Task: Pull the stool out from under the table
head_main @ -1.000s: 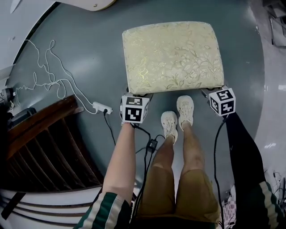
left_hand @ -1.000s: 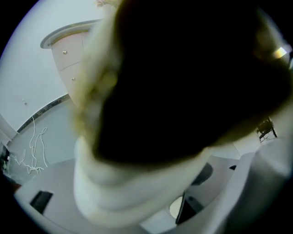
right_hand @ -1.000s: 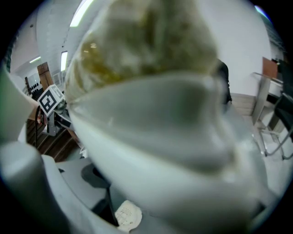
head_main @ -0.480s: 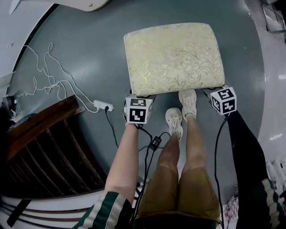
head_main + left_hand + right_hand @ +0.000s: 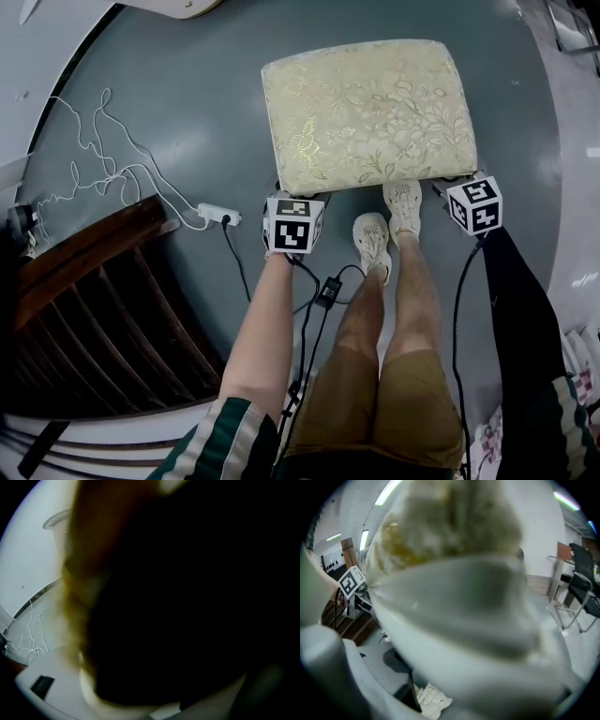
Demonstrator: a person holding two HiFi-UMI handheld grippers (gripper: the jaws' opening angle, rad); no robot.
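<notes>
in the head view the stool (image 5: 367,112) stands on the grey floor (image 5: 178,112), left gripper (image 5: 292,202) and right gripper (image 5: 467,189) at its near corners; only the gripper views show the jaws clamped on its padded edge.

We count one stool (image 5: 367,114), two hand-held grippers, left (image 5: 293,223) and right (image 5: 473,204), two shoes (image 5: 372,242) (image 5: 405,204), one power strip (image 5: 217,217) and one white cord (image 5: 94,159).

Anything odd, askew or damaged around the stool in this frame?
Nothing looks damaged or spilled. The stool sits slightly turned. A thin white cable sprawls in loose loops on the floor at left, and the person's right shoe reaches the stool's near edge, a possible trip point.
</notes>
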